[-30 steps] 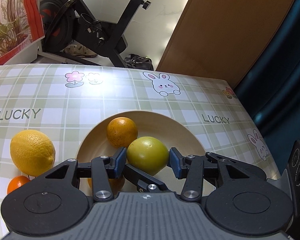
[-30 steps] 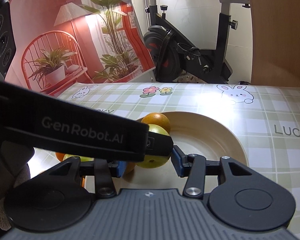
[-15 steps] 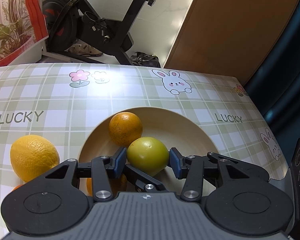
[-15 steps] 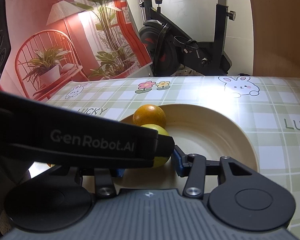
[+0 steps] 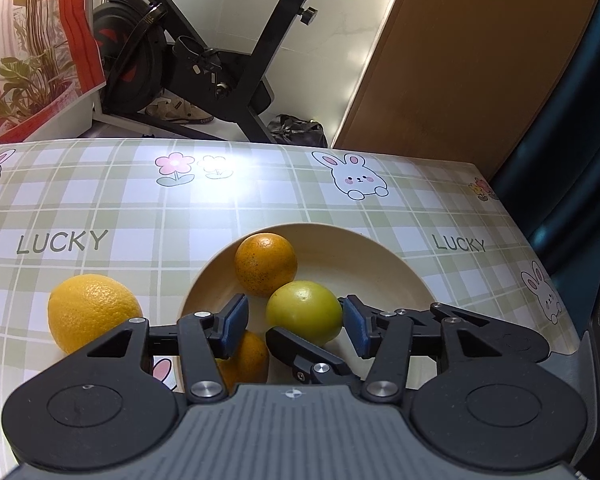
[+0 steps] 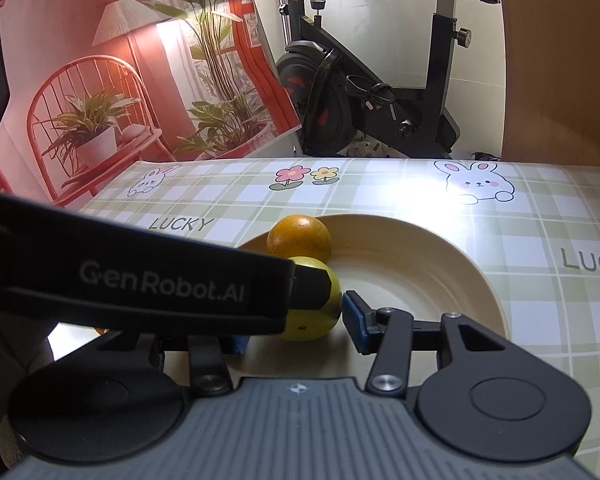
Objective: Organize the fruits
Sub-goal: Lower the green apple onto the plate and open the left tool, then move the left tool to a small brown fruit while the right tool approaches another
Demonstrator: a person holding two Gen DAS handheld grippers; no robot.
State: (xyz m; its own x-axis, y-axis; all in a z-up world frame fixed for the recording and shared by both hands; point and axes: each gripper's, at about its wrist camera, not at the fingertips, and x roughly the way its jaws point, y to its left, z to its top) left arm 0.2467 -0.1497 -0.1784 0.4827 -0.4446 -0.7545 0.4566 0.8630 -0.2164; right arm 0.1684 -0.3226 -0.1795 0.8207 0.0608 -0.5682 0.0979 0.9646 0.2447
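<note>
- Showing only in the left wrist view: yellow lemon (image 5: pixel 93 310) lying on the worktop (image 5: pixel 100 208) left of the bowl (image 5: pixel 380 256), small orange (image 5: pixel 246 358) half hidden under the left hand-held gripper (image 5: pixel 294 320).
- Spreading wide around the green-yellow fruit (image 5: pixel 304 312) inside the bowl, right pad touching, left pad apart.
- Reading "LUCKY" on the cloth, "GenRobot.AI" in the right wrist view.
- Right hand-held gripper (image 6: pixel 292 320) standing wide.

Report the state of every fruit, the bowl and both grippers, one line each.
left gripper: open, fingers either side of the green fruit, gap at one pad
right gripper: open, partly hidden behind the left gripper
green fruit: in the bowl, touching the orange
orange: in the bowl
second orange: in the bowl, partly hidden
lemon: on the table, outside the bowl
bowl: upright, holding three fruits
</note>
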